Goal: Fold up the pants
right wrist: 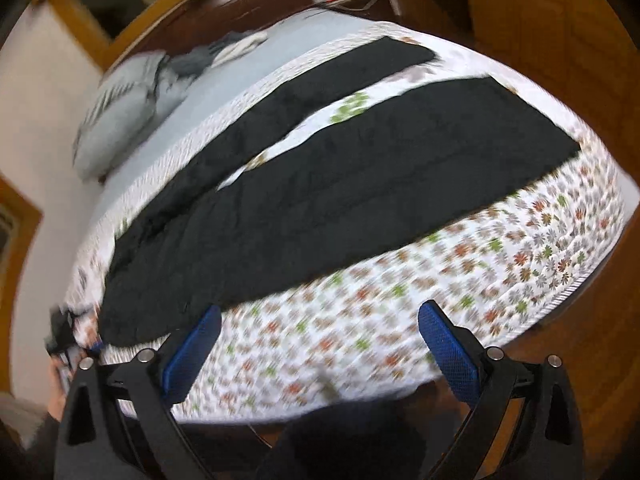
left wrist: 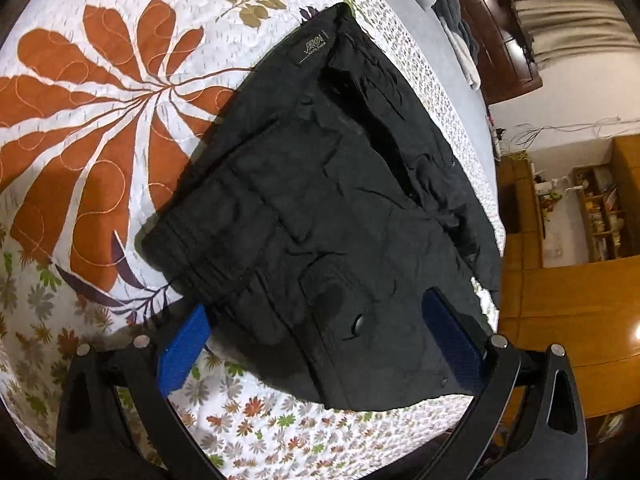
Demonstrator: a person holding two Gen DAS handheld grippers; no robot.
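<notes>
- Pants [left wrist: 320, 208]: black, spread flat on quilt [left wrist: 100, 140], both legs apart in the right view.
- Left gripper [left wrist: 320, 332]: jaws wide, straddling the waist end, grasping nothing.
- Right gripper [right wrist: 320, 344]: jaws wide, over bare quilt near one leg.

Matt black cloth pants [left wrist: 320, 200] on stitched floral quilt [left wrist: 100, 140].

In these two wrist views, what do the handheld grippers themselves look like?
Both the left gripper and the right gripper look alike: black curved frames with slotted cut-outs, silver round bolt heads, and jaws lined with blue textured pads. No cables or markings show.
</notes>
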